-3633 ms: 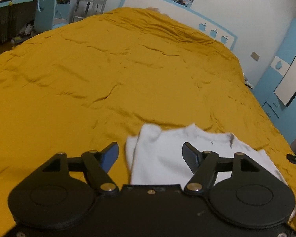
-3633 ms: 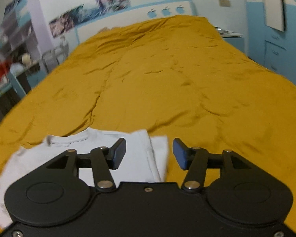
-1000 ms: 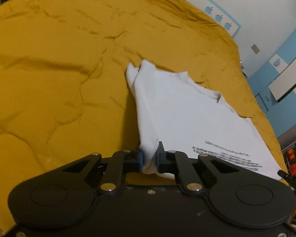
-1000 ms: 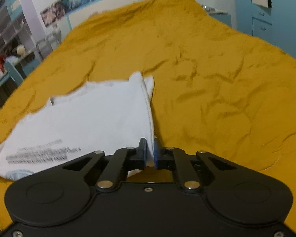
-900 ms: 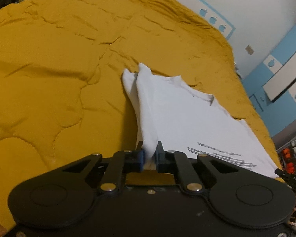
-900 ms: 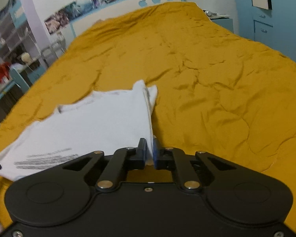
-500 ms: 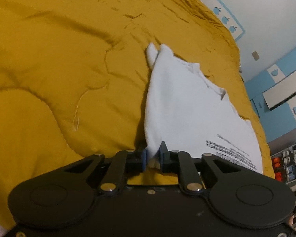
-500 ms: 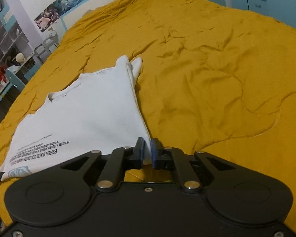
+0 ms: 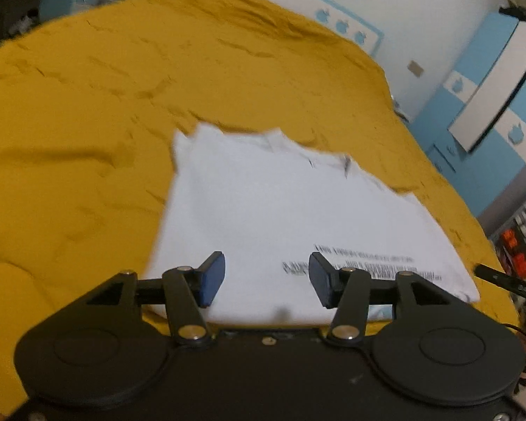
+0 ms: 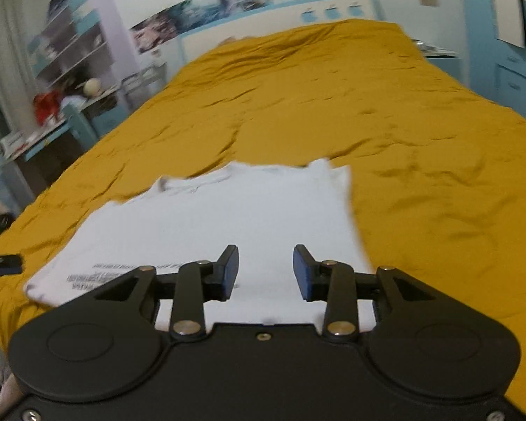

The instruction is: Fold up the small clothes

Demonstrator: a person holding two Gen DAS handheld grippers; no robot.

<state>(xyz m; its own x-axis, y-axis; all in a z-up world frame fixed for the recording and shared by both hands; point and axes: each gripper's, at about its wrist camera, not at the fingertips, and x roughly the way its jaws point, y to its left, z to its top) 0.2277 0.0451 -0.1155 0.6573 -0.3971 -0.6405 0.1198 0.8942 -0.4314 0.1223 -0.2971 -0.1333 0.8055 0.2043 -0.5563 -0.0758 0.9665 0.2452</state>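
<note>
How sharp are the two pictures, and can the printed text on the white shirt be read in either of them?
Left wrist view: motion blur smears the white shirt and yellow bedspread; the print is unreadable; the open left gripper stays sharp. Right wrist view: similar blur on the shirt, with the print also illegible, behind the crisp, open right gripper.

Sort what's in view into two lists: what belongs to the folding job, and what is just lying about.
Belongs to the job:
- white T-shirt, spread flat, printed text near its close edge
- left tool, open above the shirt
- right tool, open above the shirt
- yellow bedspread, the work surface

Just lying about:
- wall posters
- cluttered shelves
- red item on the desk
</note>
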